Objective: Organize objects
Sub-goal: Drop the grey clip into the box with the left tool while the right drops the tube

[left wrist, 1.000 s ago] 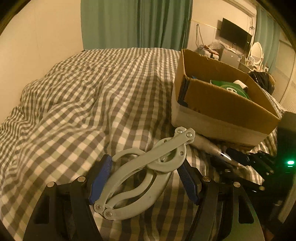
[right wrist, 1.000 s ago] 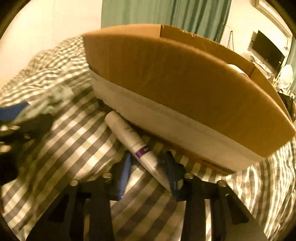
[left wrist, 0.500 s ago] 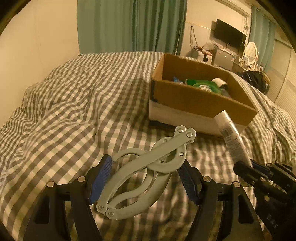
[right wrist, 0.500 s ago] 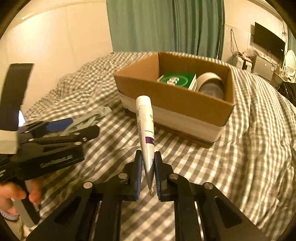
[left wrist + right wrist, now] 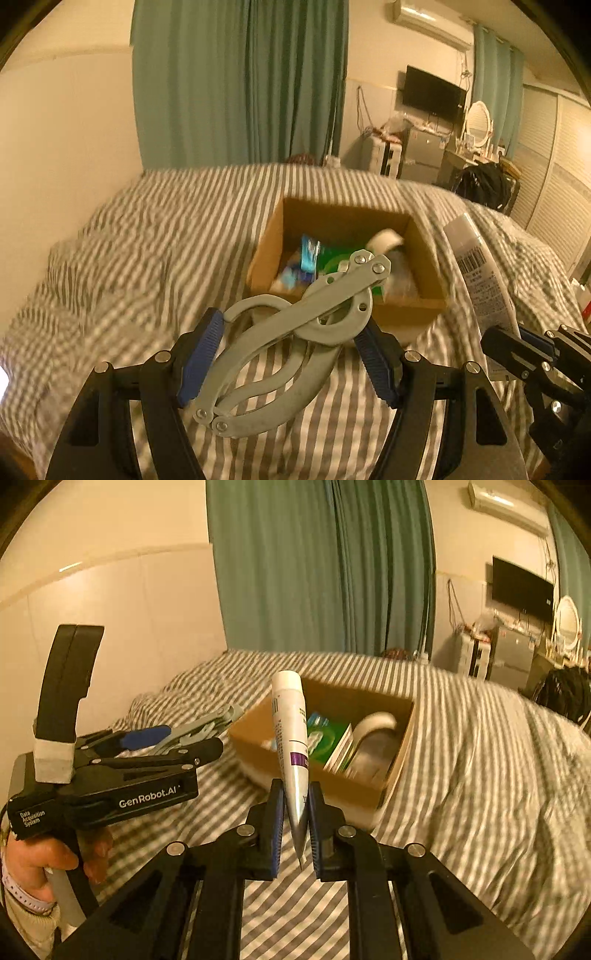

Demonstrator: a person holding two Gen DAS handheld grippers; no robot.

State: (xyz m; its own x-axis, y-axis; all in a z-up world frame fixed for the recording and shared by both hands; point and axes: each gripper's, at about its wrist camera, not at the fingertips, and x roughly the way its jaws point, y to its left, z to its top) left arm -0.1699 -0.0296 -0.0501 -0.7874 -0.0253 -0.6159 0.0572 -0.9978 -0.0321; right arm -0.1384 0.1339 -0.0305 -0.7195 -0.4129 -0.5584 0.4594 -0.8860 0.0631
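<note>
a bed with a grey-and-white checked cover [image 5: 147, 258] fills the room's middle, rumpled and blurred, and on it sits an open brown cardboard box [image 5: 400, 738] with a white band along its base. inside the box lie a green packet [image 5: 325, 734], a roll of pale tape [image 5: 376, 723] and some blue-wrapped bits that are too smeared to name. the left gripper [image 5: 291, 354] is clamped on a pale grey metal folding tool with riveted curved handles [image 5: 295, 332], held above the bed just short of the box. the right gripper [image 5: 295, 819] pinches the crimped end of a white plastic tube with a purple band [image 5: 291, 738], cap up, standing in front of the box. behind the bed hang teal curtains [image 5: 240, 81] against a cream wall [image 5: 129, 602]. over to the right there's a black wall-mounted television [image 5: 432, 90], an oval mirror [image 5: 478, 118] on a cluttered dresser, and an air conditioner [image 5: 506, 506] up near the ceiling.
</note>
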